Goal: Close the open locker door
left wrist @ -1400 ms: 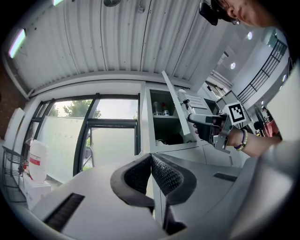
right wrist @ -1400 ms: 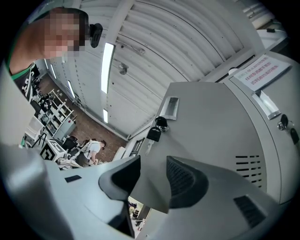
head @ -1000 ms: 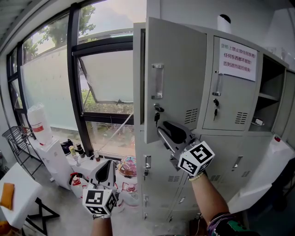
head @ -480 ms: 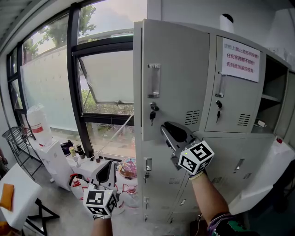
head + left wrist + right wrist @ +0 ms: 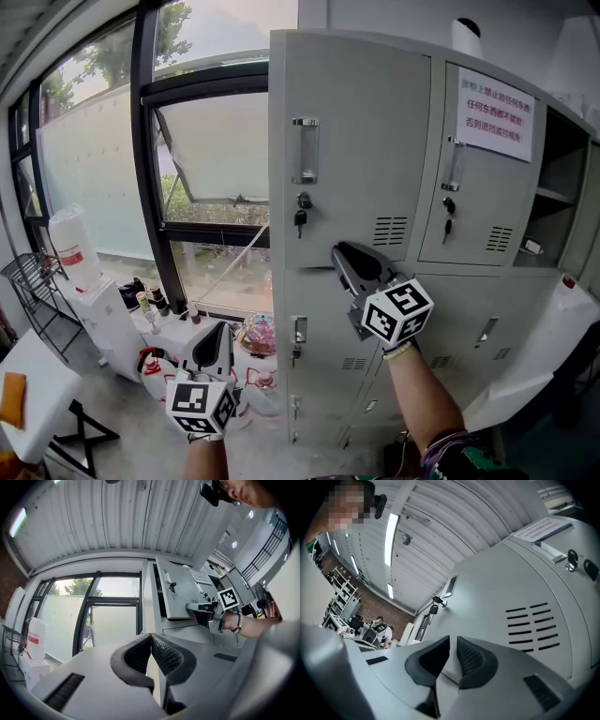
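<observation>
Big window [image 5: 216, 159] and grey lockers [image 5: 469, 272], with one locker door [image 5: 356, 141] almost shut.
From the head view the locker door looks nearly flat with the lockers. The right gripper [image 5: 354, 258] has its tip at the door's bottom edge, below the key [image 5: 300, 221]. The left gripper view looks from the side and shows more: a dark gap beside the door, so it is a little bit open. The right gripper view sees the door's grey face and air slots [image 5: 529, 625] up close. Its tongs have just been closing and stand nearly together, with a thin slit and nothing pinched. The left gripper [image 5: 216, 333] hangs low by the window, well apart from the door (its tongs are pressed together on nothing).
</observation>
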`<state>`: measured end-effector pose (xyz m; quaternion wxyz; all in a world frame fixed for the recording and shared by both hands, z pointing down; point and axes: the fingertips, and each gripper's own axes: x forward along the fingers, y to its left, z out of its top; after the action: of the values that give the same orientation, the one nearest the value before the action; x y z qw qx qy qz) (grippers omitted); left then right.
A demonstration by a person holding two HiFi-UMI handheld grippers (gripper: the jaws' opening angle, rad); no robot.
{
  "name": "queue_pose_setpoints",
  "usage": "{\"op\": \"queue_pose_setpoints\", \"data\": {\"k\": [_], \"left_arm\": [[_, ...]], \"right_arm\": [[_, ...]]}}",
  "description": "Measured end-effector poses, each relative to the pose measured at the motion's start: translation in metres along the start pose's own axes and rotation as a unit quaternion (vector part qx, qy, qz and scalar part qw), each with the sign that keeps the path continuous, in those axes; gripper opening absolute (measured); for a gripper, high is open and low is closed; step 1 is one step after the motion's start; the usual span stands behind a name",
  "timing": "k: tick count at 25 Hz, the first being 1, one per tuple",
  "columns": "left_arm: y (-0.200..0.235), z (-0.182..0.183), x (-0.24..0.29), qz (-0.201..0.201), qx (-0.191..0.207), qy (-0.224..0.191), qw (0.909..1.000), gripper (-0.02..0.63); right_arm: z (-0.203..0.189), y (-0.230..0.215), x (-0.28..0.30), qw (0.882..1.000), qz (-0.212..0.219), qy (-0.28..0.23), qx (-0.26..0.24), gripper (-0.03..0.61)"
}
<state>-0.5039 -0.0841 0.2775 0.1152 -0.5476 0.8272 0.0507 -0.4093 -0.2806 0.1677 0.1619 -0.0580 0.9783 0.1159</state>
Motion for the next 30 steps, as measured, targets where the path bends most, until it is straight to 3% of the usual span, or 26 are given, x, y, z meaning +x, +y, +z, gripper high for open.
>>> {"op": "queue_pose_setpoints", "data": {"k": [21, 30], "left_arm": [[-0.007, -0.012, 0.005, -0.014, -0.017, 0.01, 0.9997, 0.023], [-0.008, -0.015, 0.003, -0.014, -0.024, 0.013, 0.9995, 0.023]], "right_arm": [[-0.031, -0.034, 0.006, 0.997, -0.062, 0.04, 0.032, 0.031], [-0.033, -0.037, 0.005, 0.997, -0.063, 0.041, 0.035, 0.029]]}}
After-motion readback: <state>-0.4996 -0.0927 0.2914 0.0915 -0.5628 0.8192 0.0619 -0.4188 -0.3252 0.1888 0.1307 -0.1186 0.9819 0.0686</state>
